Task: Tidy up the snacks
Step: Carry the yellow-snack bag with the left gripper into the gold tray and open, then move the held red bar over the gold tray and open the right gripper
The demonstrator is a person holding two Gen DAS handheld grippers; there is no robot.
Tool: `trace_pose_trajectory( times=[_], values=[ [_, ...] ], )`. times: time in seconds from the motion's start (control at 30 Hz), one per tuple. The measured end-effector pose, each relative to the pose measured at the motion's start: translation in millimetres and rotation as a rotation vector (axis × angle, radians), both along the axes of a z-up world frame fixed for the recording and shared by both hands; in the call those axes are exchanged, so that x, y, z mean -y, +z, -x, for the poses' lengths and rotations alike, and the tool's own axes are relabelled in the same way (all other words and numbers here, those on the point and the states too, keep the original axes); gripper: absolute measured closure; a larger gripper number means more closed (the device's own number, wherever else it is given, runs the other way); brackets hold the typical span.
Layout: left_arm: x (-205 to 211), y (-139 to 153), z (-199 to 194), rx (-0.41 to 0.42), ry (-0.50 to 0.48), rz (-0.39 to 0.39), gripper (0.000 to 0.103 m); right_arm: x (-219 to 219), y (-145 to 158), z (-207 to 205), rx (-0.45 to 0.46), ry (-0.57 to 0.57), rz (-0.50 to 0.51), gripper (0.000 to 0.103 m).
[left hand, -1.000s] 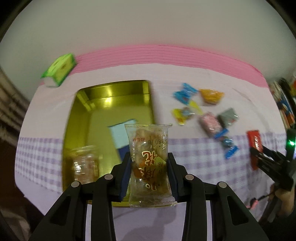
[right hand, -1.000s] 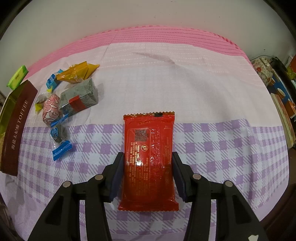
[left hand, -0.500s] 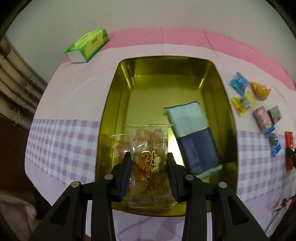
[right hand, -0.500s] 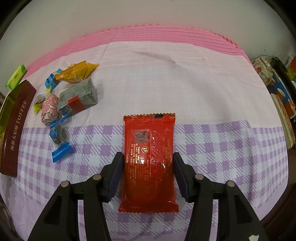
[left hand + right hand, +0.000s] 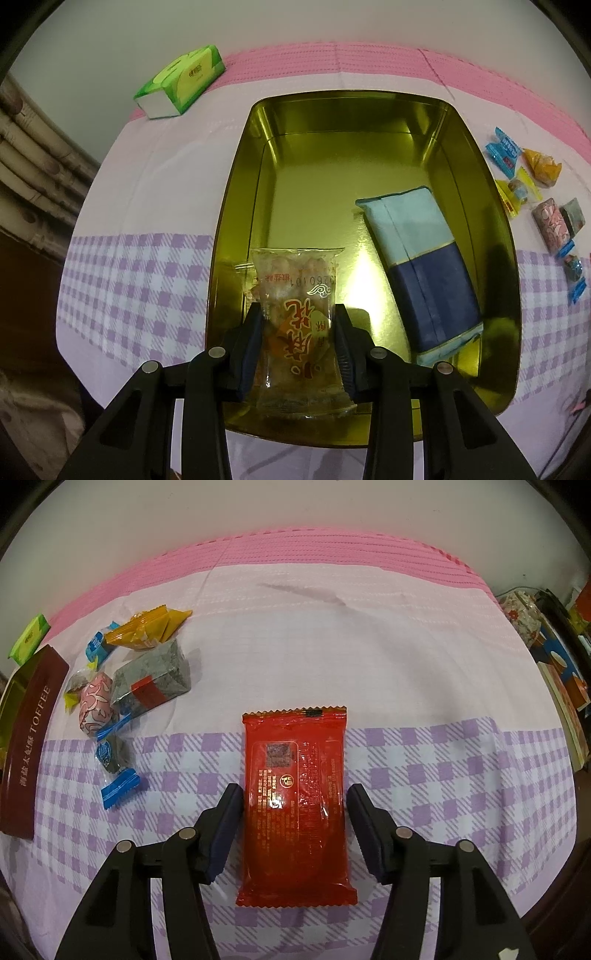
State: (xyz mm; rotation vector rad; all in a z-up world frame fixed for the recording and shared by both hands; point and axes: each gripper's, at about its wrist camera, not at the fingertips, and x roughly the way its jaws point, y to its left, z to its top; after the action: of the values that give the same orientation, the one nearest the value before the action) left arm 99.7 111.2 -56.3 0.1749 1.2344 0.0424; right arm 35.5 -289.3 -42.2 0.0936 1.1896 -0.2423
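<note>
The left gripper [image 5: 298,345] clamps a clear snack packet [image 5: 297,325] (red characters on the front) over the near end of the gold tin [image 5: 236,206], its long axis running straight ahead along the fingers. The right gripper [image 5: 293,825] stands spread, clear of the red packet [image 5: 295,797], which lies lengthwise between its fingers on the checked tablecloth [image 5: 424,760].

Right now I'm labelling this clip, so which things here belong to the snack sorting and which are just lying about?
Part of the job:
clear snack packet in left gripper
gold tin
blue packet
red packet, right gripper open around it
loose candies

Lying about:
green tissue pack
books
</note>
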Motion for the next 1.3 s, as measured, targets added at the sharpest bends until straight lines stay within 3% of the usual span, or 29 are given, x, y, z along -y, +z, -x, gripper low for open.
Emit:
trace_pose_trajectory(
  times=[0.13,0.43,0.97,1.3],
  values=[
    [1.8,-1.8,1.3,0.003,-0.011,-0.016,0.065,-2.8,1.8,-1.1,-0.004,0.004,0.000,0.056],
    [2.7,-2.2,4.2,0.007,-0.011,-0.028,0.062,-8.8,3.5,-3.3,-0.005,-0.004,0.003,0.062],
    [-19.6,18.5,19.0,0.110,0.035,0.090,0.044,-20.2,25.6,-4.8,0.022,-0.022,-0.020,0.063],
    [-36.4,38.6,31.7,0.191,0.066,0.143,0.040,-87.5,59.4,-30.9,0.082,0.094,-0.092,0.063]
  ],
)
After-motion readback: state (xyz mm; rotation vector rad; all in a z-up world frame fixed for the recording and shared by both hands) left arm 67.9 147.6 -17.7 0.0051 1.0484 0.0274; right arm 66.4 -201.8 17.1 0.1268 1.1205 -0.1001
